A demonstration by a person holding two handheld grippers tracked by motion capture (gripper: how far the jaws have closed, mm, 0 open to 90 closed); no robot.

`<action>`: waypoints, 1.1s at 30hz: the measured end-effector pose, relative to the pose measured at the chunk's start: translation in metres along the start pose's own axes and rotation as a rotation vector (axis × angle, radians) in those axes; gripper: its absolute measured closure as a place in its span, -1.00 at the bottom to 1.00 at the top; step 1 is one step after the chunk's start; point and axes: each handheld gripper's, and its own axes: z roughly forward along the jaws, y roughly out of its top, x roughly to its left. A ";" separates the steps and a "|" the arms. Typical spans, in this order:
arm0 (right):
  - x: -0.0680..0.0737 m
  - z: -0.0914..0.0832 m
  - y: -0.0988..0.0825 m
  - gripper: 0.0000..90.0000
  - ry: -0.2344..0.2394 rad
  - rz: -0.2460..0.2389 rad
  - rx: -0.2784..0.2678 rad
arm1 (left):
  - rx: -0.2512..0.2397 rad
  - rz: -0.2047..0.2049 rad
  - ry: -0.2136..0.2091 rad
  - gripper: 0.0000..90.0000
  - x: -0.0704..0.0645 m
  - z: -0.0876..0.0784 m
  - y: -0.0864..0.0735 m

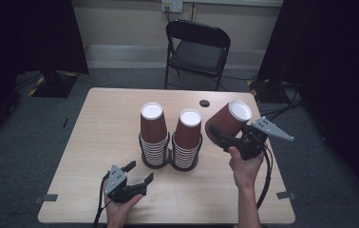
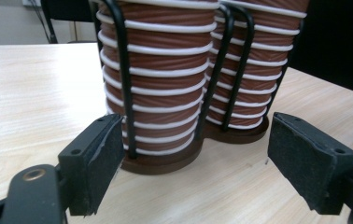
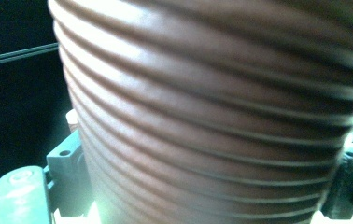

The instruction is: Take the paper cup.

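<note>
The cup (image 1: 230, 121), brown with ribbed sides and a white bottom, is up off the counter (image 1: 97, 137) at its right side, tilted with the white bottom facing up and away from the person. The right tool (image 1: 215, 133) has it clamped between its jaws; in the right gripper view the ribbed wall (image 3: 212, 116) runs from one pad to the other and both pads press on it.

Just left of the cup stand two stacks of like cups, each upside down in a black wire holder: the right stack (image 1: 188, 137) and the left stack (image 1: 153, 133), touching or nearly touching side by side near the middle of the counter. In the left gripper view the holders' wires (image 2: 123, 79) run up over the white rims.

The left tool (image 1: 137, 176) sits low at the near left, in front of the left stack, its jaws spread wide with nothing between them.

Beyond the counter stands a black folding chair (image 1: 197, 47).
</note>
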 end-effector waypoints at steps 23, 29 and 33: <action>0.005 -0.008 -0.069 -0.70 0.013 0.120 0.107 | 0.018 0.004 -0.141 -0.53 -0.010 0.009 0.004; 0.010 -0.007 -0.087 -0.70 0.047 0.164 0.129 | 0.017 0.024 -0.159 -0.47 -0.014 0.011 0.004; 0.014 -0.005 -0.098 -0.69 0.071 0.208 0.144 | 0.020 0.025 -0.160 -0.32 -0.015 0.014 0.005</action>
